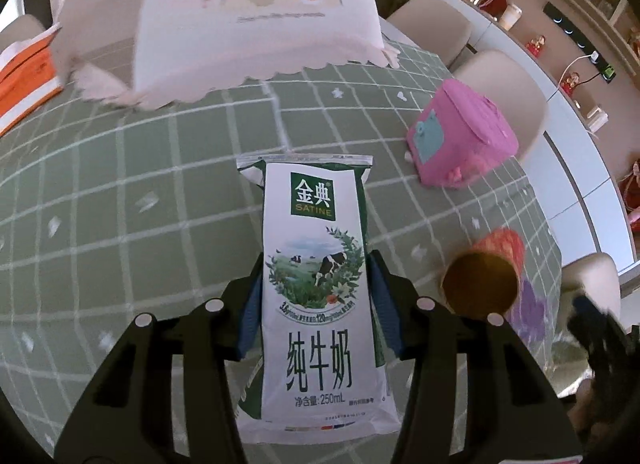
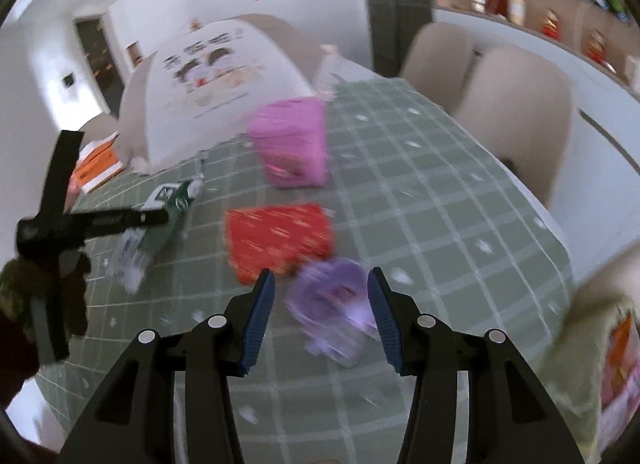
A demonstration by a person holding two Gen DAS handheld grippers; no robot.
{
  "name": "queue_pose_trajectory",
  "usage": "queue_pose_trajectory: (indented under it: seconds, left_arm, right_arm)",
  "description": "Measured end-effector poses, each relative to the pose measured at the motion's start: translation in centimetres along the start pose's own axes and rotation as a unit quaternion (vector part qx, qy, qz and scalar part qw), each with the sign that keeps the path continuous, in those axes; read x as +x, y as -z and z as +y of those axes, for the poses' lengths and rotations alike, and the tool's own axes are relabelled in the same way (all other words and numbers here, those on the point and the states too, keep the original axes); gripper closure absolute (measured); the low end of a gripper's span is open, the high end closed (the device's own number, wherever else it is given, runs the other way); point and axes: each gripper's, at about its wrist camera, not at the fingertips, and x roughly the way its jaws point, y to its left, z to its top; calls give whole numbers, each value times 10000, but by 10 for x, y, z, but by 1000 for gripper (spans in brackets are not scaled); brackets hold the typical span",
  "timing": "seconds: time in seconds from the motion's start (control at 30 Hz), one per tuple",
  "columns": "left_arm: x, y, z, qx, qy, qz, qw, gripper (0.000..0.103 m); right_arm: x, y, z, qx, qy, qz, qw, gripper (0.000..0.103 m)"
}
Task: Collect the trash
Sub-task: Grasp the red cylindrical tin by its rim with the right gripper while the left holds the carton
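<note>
We are working over a worktop [image 1: 100, 192] under a green checked cloth, and by our reading the job is only begun: one piece of trash is in hand, the rest lies on the cloth, and we see no bin in either view. A large domed food cover [image 1: 224, 20] stands at the far end, with a pink box [image 1: 460, 136] near it. Our left gripper [image 1: 316, 296] has its jaws closed on the milk carton [image 1: 320, 284], the blue pads pressing its two narrow sides; the carton is lifted clear of the cloth, its long axis running straight out along the fingers, its sealed top end pointing away from us. Just beside it to the right lies a red cup [image 1: 484, 268], on its side, mouth toward us. Our right gripper [image 2: 320, 304] has its jaws parted and empty, hovering over a blurred purple wrapper [image 2: 332, 304] still to be taken.
</note>
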Motion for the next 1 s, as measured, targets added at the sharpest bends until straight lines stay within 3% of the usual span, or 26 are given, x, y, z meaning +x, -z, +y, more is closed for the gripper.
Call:
queue_pose_trajectory:
  seconds: [0.13,0.3,0.47,0.53,0.63,0.67,0.83,0.93,1.0]
  left_arm:
    - [-14,18,15,-72,46,76,9999,57]
    - [-21,31,28,-32,39,100,9999,57]
    - [-16,33,35,-40,238,272,9993,57]
    - [-14,32,36,-28,318,275,9991,57]
    - [-11,30,35,28,391,294,9988,57]
    - [-11,30,33,45,395,299,9988,57]
    - [-8,26,28,137,388,336,9986,57]
    - [-5,23,23,239,349,377,9984,56]
    - [-3,22,19,359,279,428,9981,56]
  right_arm:
    - [23,-13,43,-381,-87,8,9992,57]
    - [58,-25,62,-506,835,290,9948,57]
    - [79,-26,57,-986,1332,575,9845,57]
    - [75,-28,45,-780,1239,538,9878,61]
    - [62,-34,18,-64,525,492,9974,73]
    - [57,-37,8,148,487,445,9977,82]
    - [49,-49,-7,256,593,302,9975,85]
    - [57,-57,-14,375,369,396,9978,85]
    - [62,-60,-13,290,536,347,9975,85]
